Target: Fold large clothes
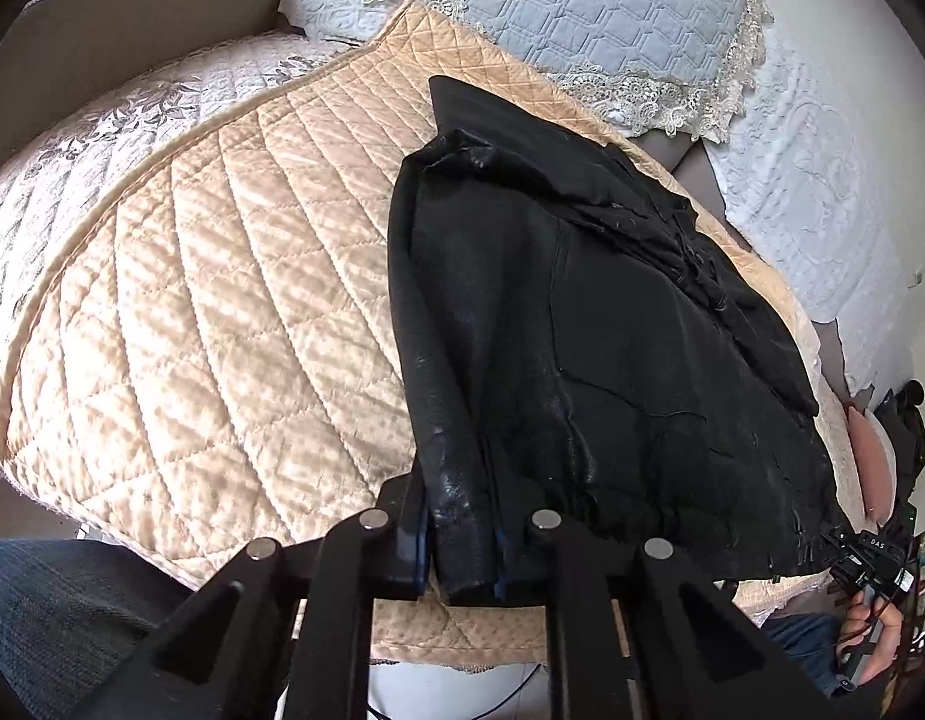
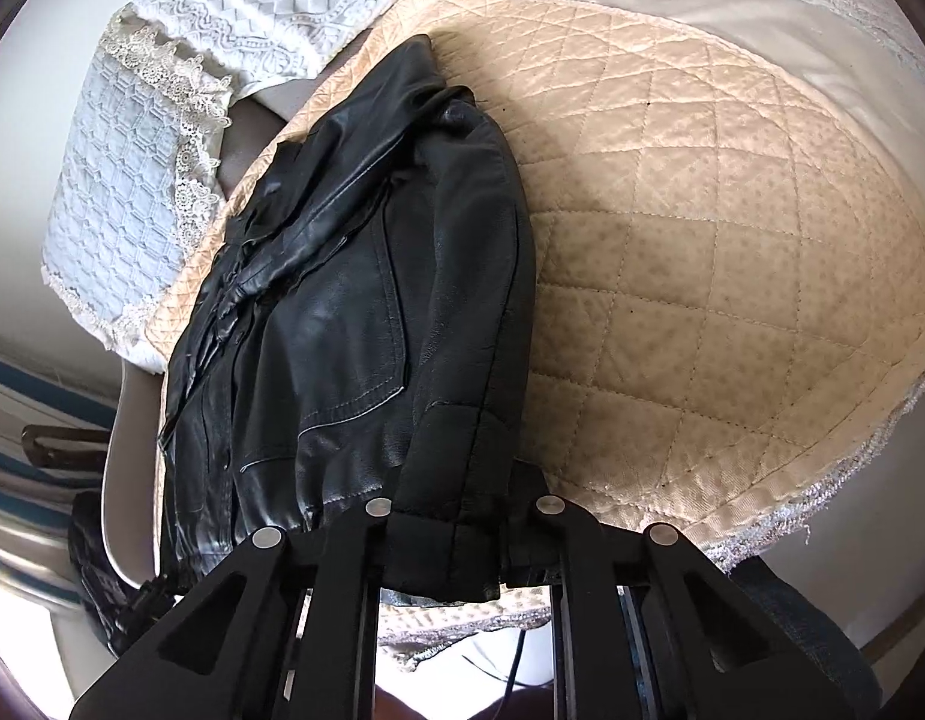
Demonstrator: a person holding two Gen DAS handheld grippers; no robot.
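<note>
A black leather jacket lies folded lengthwise on a beige quilted cover, collar at the far end and hem toward me. My left gripper is shut on the jacket's near left corner, and the shiny folded edge is pinched between its pads. In the right wrist view the same jacket runs away from me over the beige cover. My right gripper is shut on the near right corner, clamped on a matte black cuff-like fold. Both corners sit at the cover's near edge.
Pale blue quilted cushions with lace trim line the sofa back behind the jacket. A white embossed throw lies at the far right. A person's hand holds the other gripper at the jacket's right corner. Blue jeans show below.
</note>
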